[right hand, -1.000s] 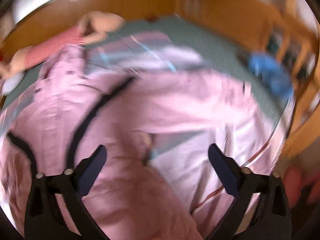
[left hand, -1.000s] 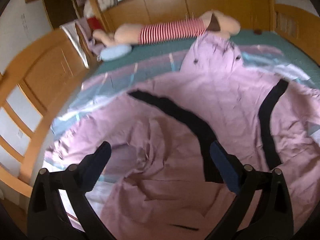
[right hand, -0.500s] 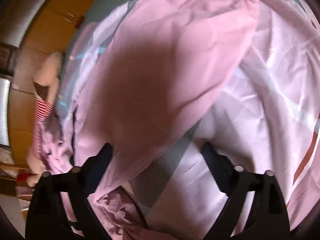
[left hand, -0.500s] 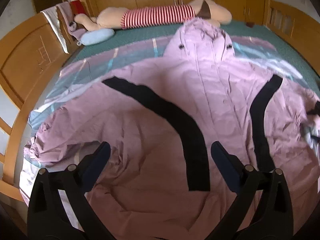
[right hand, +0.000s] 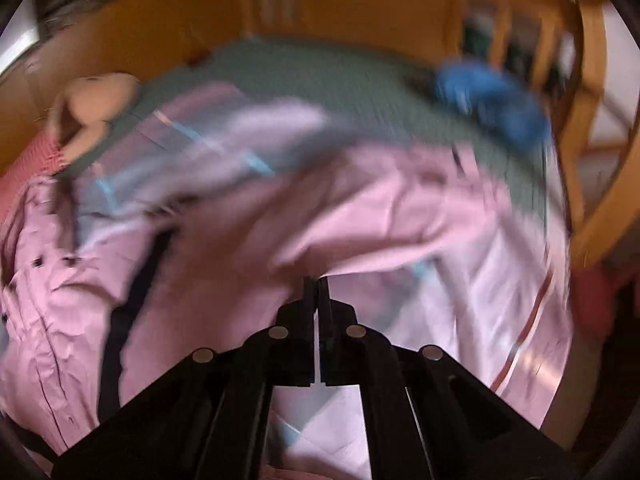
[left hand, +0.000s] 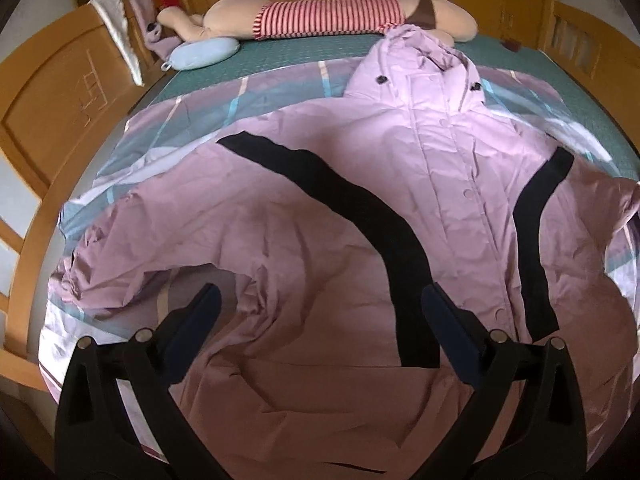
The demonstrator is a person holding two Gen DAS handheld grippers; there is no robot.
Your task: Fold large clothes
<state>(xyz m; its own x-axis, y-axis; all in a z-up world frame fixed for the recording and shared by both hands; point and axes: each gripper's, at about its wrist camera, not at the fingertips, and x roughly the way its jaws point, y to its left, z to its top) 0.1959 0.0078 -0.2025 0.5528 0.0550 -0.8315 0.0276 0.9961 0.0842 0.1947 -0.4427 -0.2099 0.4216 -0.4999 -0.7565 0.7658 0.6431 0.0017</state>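
since a second ago your right gripper [right hand: 316,280] has snapped together from wide apart; its tips sit at the lower edge of a fold of the pink coat [left hand: 320,240], though blur hides whether cloth is pinched. your left gripper [left hand: 320,300] hangs spread wide above the coat, touching nothing. coat lies spread front-up on the bed [left hand: 304,50], hood toward the striped plush toy [left hand: 328,16].
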